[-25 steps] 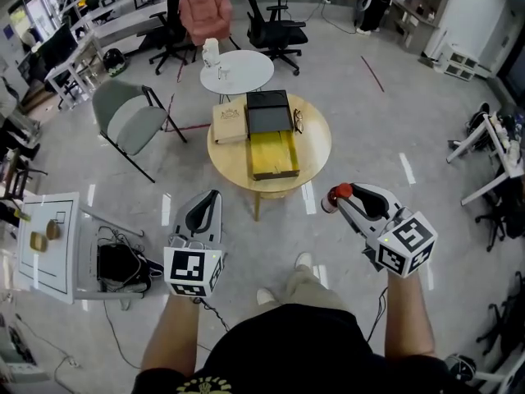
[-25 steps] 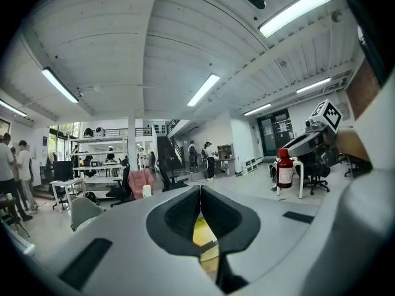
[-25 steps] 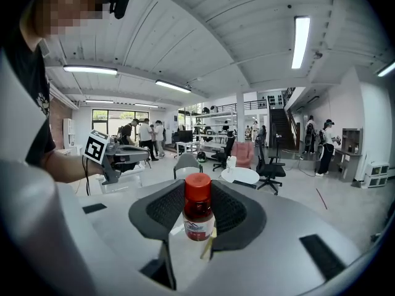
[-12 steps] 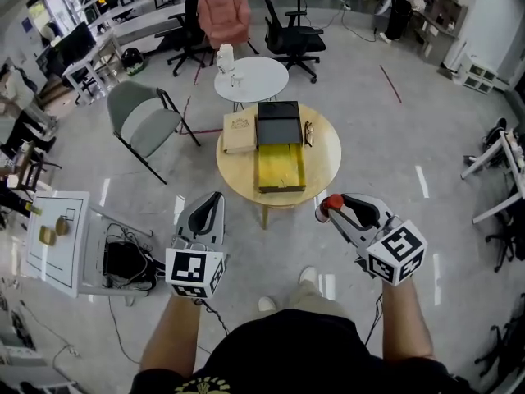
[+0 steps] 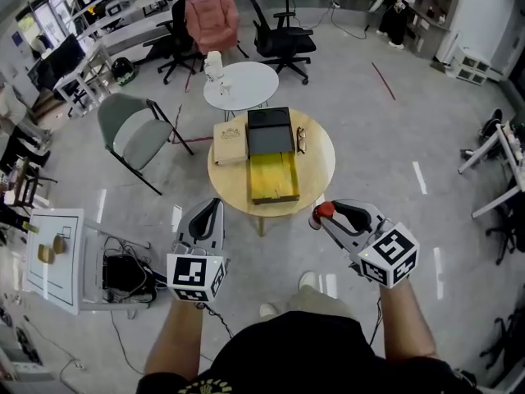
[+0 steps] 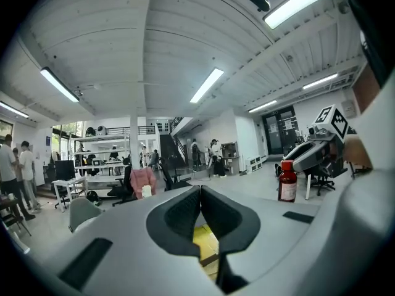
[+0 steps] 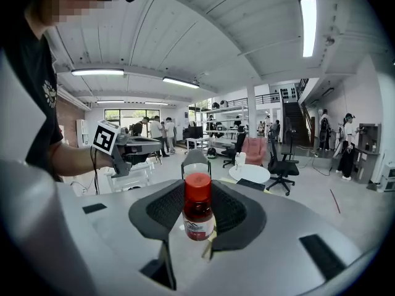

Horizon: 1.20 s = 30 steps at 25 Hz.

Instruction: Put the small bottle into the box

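Observation:
The small brown bottle [image 5: 322, 213] with a red cap stands upright between the jaws of my right gripper [image 5: 330, 217], just off the near right rim of the round wooden table [image 5: 316, 167]. In the right gripper view the pads press the bottle [image 7: 199, 209] from both sides, so my right gripper [image 7: 199, 217] is shut on it. The open box [image 5: 273, 179] has a yellow inside and its black lid [image 5: 270, 132] is folded back. My left gripper [image 5: 215, 206] hovers near the table's left front; its jaws [image 6: 200, 193] are shut, touching, with nothing in them.
A tan flat box [image 5: 230, 142] and a pair of glasses [image 5: 300, 140] lie beside the open box. Behind stand a white round table [image 5: 240, 84], a grey folding chair [image 5: 131, 130], office chairs and a pink armchair [image 5: 209, 15]. A white desk [image 5: 53, 253] is at my left.
My right gripper has carried the bottle left and closer to the table's edge. The left gripper has kept its place and stayed shut.

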{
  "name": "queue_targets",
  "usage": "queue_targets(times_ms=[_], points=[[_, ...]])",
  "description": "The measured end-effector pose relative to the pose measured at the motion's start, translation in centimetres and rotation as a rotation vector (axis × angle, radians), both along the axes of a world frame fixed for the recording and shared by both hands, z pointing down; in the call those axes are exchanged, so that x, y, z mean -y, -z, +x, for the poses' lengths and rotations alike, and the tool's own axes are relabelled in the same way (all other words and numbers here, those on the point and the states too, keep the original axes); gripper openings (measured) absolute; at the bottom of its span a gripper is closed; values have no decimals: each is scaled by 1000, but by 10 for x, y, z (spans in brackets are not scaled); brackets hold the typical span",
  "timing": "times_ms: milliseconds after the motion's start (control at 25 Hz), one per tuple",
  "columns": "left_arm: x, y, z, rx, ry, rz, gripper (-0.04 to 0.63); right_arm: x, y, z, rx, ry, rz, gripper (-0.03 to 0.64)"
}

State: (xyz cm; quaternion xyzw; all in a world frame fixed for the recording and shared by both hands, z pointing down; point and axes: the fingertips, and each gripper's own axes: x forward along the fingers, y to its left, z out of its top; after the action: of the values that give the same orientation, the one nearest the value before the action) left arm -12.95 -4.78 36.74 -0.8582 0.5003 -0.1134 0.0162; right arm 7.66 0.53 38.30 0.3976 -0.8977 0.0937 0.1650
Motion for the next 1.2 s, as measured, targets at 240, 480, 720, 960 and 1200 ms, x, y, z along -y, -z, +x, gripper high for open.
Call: queue_targets(times_ms=[240,480,720,960,1200], points=[[26,-10,13,-15,-14,-24,20,23,-5,9,-30,13,-15,143],[65,-12,20,-19,24,-25,20,61,-8,12,-25,72,-24,143],[96,-7,36,-23,63,-17,20,102,-1,25,-19,115,-15,143],[117,-4,50,-27,125,-10,20,136,-2,37,-8,182,-18,143],[123,-2,53,-33,194,14,20,161,-5,44,-6,239,-13,143]])
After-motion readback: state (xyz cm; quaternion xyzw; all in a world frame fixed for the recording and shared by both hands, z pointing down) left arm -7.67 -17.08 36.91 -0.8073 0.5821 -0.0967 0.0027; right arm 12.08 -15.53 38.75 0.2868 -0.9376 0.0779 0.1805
